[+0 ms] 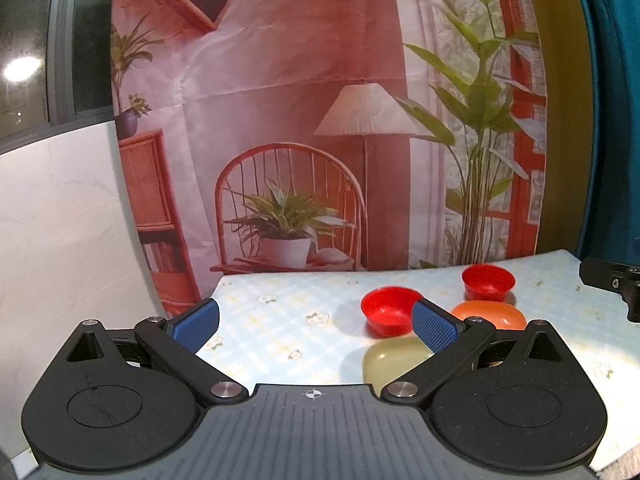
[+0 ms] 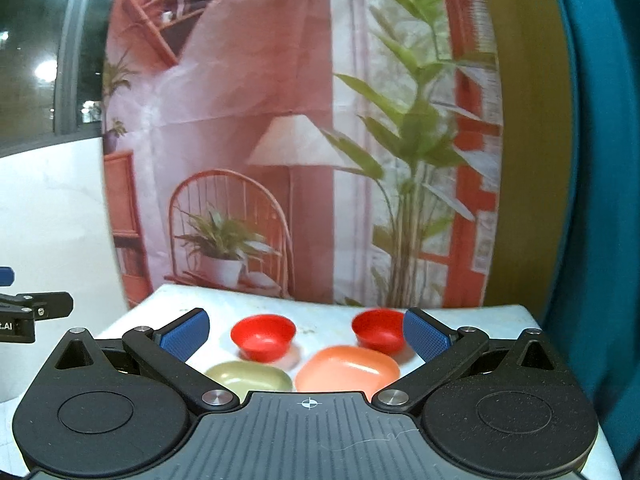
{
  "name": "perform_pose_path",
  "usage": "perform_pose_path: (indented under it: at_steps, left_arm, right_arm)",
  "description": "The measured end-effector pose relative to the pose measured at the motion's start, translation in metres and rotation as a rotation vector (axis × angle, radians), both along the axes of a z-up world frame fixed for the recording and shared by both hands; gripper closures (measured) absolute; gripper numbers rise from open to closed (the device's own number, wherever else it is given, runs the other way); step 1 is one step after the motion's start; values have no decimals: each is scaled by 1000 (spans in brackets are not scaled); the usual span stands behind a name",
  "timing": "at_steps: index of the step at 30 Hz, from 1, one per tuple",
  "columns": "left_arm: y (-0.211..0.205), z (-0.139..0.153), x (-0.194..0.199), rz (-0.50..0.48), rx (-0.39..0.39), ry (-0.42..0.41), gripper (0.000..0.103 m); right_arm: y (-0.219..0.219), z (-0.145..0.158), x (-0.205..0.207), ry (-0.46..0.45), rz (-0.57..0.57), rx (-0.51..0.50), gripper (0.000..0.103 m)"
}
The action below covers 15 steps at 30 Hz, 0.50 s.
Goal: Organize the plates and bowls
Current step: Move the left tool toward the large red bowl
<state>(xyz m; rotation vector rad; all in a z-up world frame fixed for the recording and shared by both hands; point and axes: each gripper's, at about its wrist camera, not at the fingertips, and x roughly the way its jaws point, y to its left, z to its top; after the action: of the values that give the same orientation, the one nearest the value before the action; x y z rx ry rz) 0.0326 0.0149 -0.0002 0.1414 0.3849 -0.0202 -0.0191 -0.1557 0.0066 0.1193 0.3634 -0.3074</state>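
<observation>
Tabletop [image 2: 460, 312] carries two red bowls [image 2: 264, 336] and two plates [image 2: 348, 370] near its far edge; both tongs [image 1: 316, 320] [image 2: 306, 332], spread empty, should approach squarely.

Table [image 2: 480, 316]: stood in front of the backdrop [image 2: 280, 120].
Bowls: one [image 2: 263, 337] sat left, another [image 2: 378, 330] right, well apart, toward the back.
Plates: one [image 2: 248, 376] lay left, another [image 2: 347, 369] right, nearer than the bowls.
</observation>
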Motion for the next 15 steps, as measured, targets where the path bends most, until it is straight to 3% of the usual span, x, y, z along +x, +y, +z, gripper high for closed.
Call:
perform_pose_path:
  at_steps: [6,12,15]
  left_arm:
    - [16,-16,28,37,-92,-6,0]
    - [14,-41,50,55,-25,3,0]
    - [22,-57,60,69,-42,51,0]
  right_arm:
    - [-14,-11,31,-16,11,-19,0]
    - [-17,-40,72,50,65,45,0]
    - [-14,-60,91,103,22,49,0]
